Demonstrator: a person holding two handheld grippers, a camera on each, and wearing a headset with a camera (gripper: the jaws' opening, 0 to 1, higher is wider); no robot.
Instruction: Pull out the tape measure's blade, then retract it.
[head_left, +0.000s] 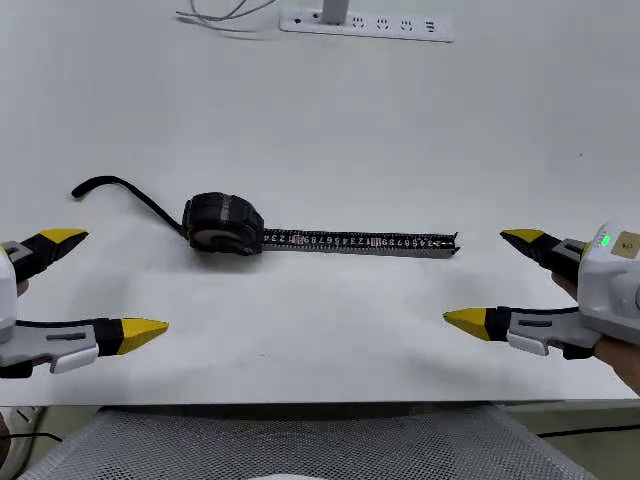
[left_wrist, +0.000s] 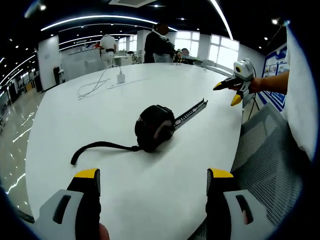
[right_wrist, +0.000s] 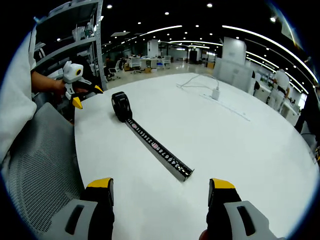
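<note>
Black rounded plastic tape measure (head_left: 222, 224) lies mid white tabletop (head_left: 330, 120), dark steel blade (head_left: 360, 242) already out, flat. Empty, spread wide: left gripper (head_left: 108, 283) and right gripper (head_left: 491, 278), flanking it. Case likely rigid, hefty (grip its sides); blade thin, springy, so pinch the hook end.

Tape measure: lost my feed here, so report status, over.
Both open: left gripper, right gripper, neither touching the tape measure. Its blade out, flat on the table. Nothing in the way.
</note>
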